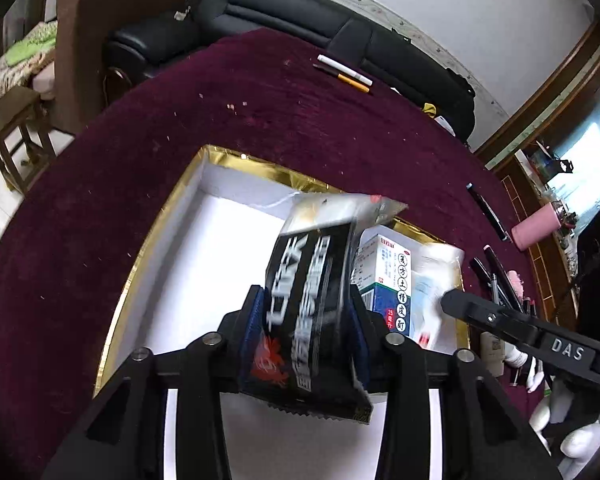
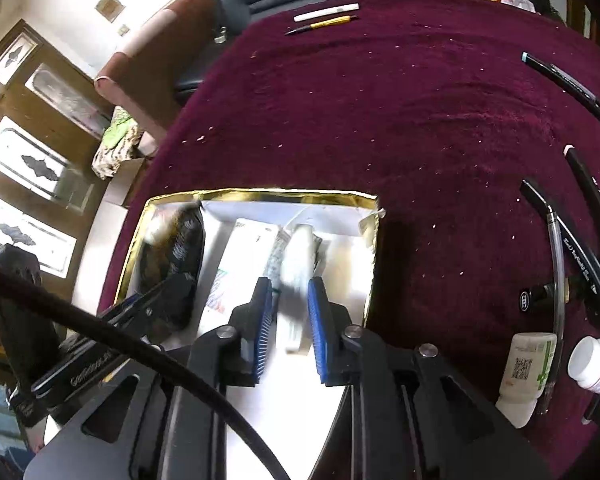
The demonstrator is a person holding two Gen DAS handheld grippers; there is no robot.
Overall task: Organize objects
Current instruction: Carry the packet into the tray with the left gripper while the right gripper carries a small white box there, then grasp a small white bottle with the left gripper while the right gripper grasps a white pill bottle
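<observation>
A white box with a gold rim (image 1: 172,216) sits on the maroon tablecloth; it also shows in the right wrist view (image 2: 260,194). My left gripper (image 1: 306,300) is shut on a black packet with white lettering (image 1: 304,308), held over the box. A blue-and-white medicine carton (image 1: 388,276) lies in the box beside it. My right gripper (image 2: 292,288) is over the box, its blue pads (image 2: 265,312) apart around a blurred white plastic-wrapped pack (image 2: 296,264). The black packet (image 2: 172,256) and a white carton (image 2: 236,268) show to its left.
Pens lie at the table's far side (image 1: 344,74) and on the right (image 2: 568,88). Two white medicine bottles (image 2: 528,372) and more pens (image 2: 592,208) lie right of the box. A pink case (image 1: 536,228) sits at the table's edge. A black sofa (image 1: 300,20) stands behind.
</observation>
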